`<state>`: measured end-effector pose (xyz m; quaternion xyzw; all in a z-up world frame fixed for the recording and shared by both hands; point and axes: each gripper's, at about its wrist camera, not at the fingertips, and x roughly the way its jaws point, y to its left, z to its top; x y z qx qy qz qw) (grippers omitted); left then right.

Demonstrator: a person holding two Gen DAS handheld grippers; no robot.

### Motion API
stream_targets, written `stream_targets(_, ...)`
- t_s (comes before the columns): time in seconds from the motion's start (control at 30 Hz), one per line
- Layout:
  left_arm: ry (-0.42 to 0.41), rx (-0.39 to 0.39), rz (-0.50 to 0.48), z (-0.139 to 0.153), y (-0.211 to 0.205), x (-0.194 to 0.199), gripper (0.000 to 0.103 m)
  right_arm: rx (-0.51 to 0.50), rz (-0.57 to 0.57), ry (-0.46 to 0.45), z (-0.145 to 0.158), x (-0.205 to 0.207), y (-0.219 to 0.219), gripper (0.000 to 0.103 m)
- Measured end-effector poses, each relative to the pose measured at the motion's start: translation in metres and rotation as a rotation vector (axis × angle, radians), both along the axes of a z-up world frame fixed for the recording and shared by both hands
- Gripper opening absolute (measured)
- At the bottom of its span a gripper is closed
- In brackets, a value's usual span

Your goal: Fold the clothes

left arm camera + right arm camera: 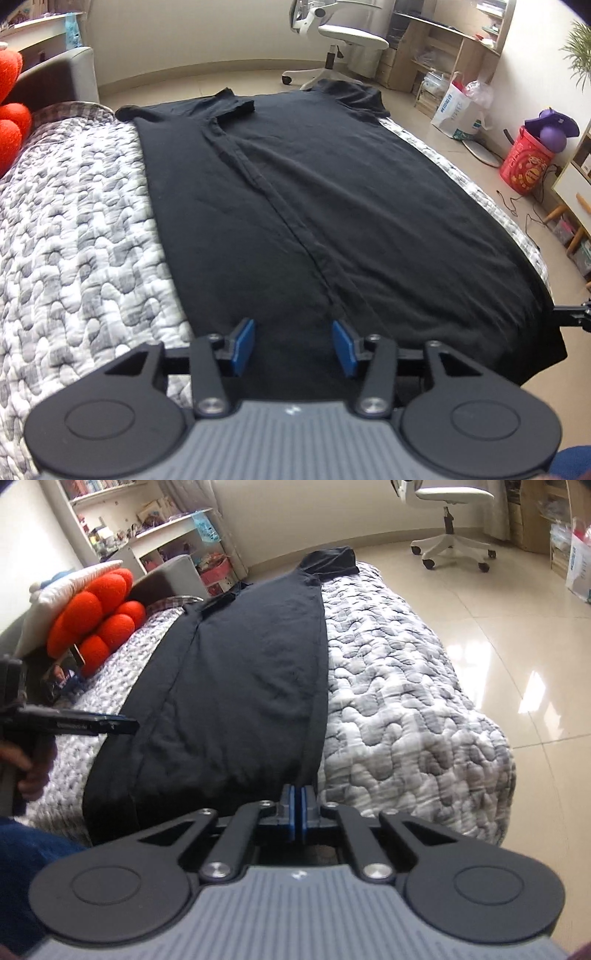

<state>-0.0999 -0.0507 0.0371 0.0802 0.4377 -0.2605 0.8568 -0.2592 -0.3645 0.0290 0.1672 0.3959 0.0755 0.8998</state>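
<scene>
Lower centre of the left wrist view: left claw (292, 346) standing half wide, blue pads clear of the hem of the black T-shirt (314, 206) beneath, probably just let go or lining up a pinch. Lower centre of the right wrist view: right claw (297, 809) pressed narrow at the shirt's near right edge, likely pinching cloth, though not certain. Further up, shirt spread lengthwise on the quilted bed (406, 701), one side already folded inward. Only the right view shows the orange cushion (99, 620) at upper left; only the left shows the red bucket (526, 166) at right.
</scene>
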Motion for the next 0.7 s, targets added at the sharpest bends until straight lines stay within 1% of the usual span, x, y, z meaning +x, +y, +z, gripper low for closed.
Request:
stream_targets(0.1, -0.007, 0.014, -0.003, 0.000, -0.001, -0.003, 0.050, 0.040, -0.015, -0.010, 0.004, 0.000, 0.000, 0.004)
stream_targets(0.17, -0.004, 0.012, -0.001, 0.001, 0.000, -0.003, 0.050, 0.048, -0.027, -0.020, 0.008, 0.000, 0.001, 0.004)
stream_targets(0.23, -0.001, 0.009, 0.001, 0.001, 0.000, -0.002, 0.050, 0.039, -0.025, -0.029, 0.011, 0.001, 0.004, 0.004)
stream_targets(0.33, 0.006, 0.002, 0.008, 0.003, 0.001, 0.000, 0.050, 0.003, -0.015, -0.017, 0.010, 0.004, 0.011, 0.004)
stream_targets(0.43, 0.010, -0.010, 0.020, 0.005, 0.003, 0.000, 0.050, 0.018, -0.017, -0.013, 0.009, 0.003, 0.014, 0.004)
stream_targets(0.57, 0.009, -0.016, 0.023, 0.007, 0.007, -0.001, 0.050, 0.014, -0.031, -0.009, 0.009, 0.002, 0.016, 0.004)
stream_targets(0.7, 0.012, -0.020, 0.031, 0.008, 0.010, 0.000, 0.050, 0.015, -0.014, -0.029, 0.016, 0.001, 0.022, 0.004)
